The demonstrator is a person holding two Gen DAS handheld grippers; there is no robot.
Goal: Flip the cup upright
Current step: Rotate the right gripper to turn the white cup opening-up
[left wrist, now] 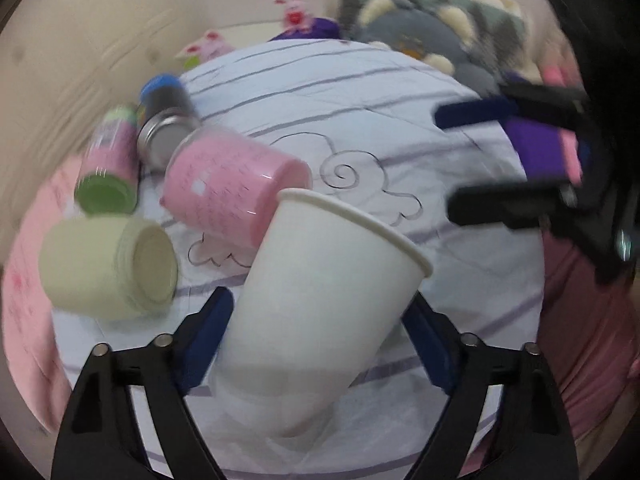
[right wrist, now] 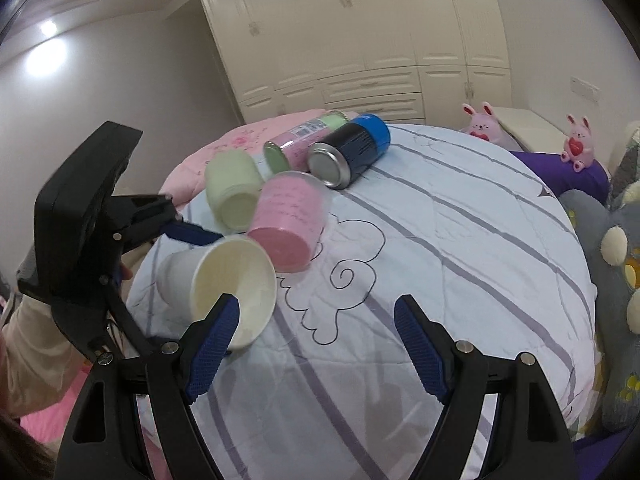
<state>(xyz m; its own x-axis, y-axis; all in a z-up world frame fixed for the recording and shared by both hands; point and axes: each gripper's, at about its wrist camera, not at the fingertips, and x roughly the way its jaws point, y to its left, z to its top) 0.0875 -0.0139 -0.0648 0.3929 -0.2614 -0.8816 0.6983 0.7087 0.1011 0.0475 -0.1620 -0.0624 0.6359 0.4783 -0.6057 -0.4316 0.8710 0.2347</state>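
Observation:
A white paper cup (left wrist: 320, 300) is tilted over the bed, its mouth up and away in the left wrist view. My left gripper (left wrist: 320, 312) is shut on its body, blue pads on both sides. In the right wrist view the cup (right wrist: 228, 284) leans with its open mouth toward the camera, held by the left gripper (right wrist: 188, 240) from the left. My right gripper (right wrist: 316, 320) is open and empty, above the quilt just right of the cup. It also shows at the right of the left wrist view (left wrist: 472, 160).
A pink cup (right wrist: 288, 224), a pale yellow cup (right wrist: 234, 192), a pink-green bottle (right wrist: 300, 140) and a dark can with a blue cap (right wrist: 352, 148) lie on the white striped quilt (right wrist: 440, 240). Plush toys (right wrist: 612, 264) sit at the right. Wardrobes (right wrist: 380, 40) stand behind.

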